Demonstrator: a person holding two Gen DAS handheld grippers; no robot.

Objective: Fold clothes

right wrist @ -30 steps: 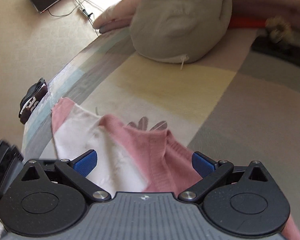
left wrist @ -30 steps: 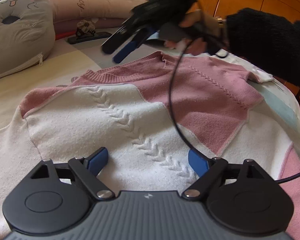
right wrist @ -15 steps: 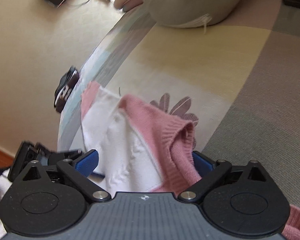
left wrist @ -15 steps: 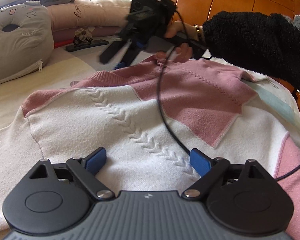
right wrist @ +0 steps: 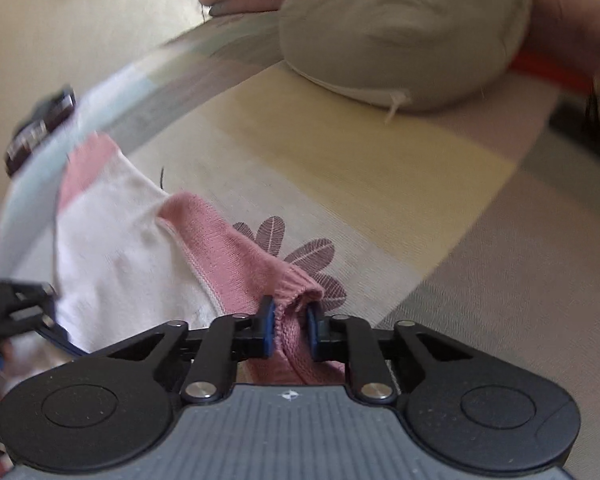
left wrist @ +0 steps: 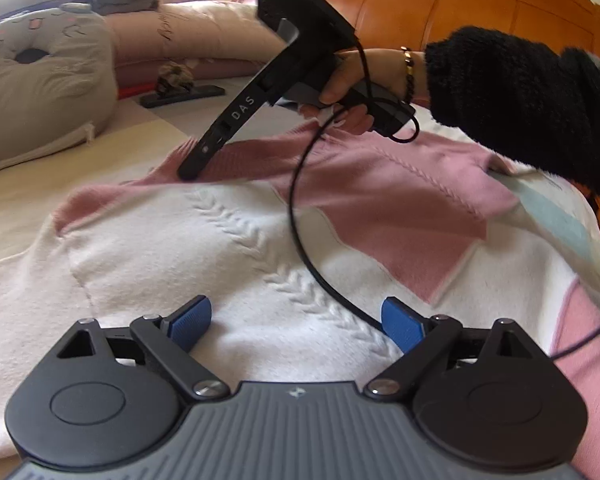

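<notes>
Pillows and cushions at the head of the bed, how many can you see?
2: a grey cat-face cushion on the left, and a long pink pillow behind it against the wooden headboard. More may be hidden.

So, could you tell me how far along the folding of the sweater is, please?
Barely started: the pink and white knitted sweater lies spread on the bed, no fold visible. In hand: the right gripper has just closed on its ribbed pink edge. The left gripper is open above it. All folds remain.
</notes>
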